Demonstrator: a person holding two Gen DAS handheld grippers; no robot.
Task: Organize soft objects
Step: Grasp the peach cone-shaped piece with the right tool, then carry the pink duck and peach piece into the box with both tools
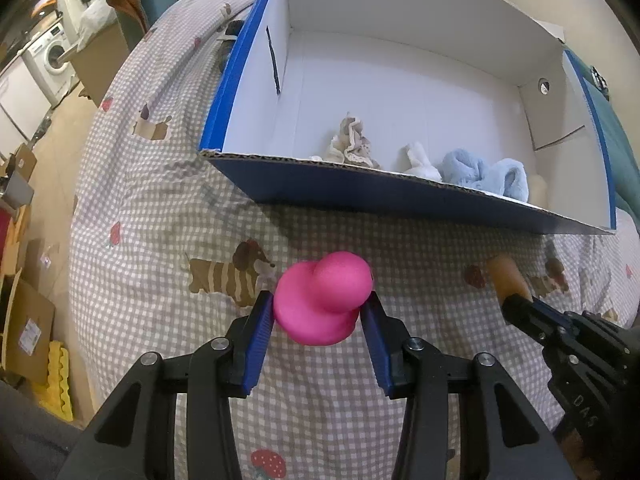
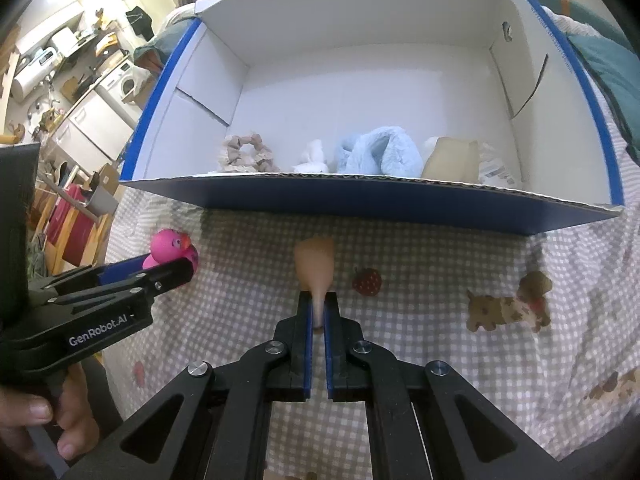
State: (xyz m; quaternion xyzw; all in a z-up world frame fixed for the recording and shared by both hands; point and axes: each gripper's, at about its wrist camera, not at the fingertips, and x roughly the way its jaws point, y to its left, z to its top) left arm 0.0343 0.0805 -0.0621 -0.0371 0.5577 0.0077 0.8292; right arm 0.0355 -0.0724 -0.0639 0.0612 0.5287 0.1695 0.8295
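Observation:
My left gripper is shut on a pink rubber duck and holds it just above the checked bedspread, in front of the blue-and-white cardboard box. The duck also shows in the right wrist view. My right gripper is shut on the thin end of a tan soft object, also in front of the box; it shows in the left wrist view. Inside the box lie a beige scrunchie, a small white plush and a light blue fluffy cloth.
A beige item and a labelled packet lie in the box's right corner. The bed drops off at the left to a floor with cardboard, a washing machine and clutter. A teal cushion lies right of the box.

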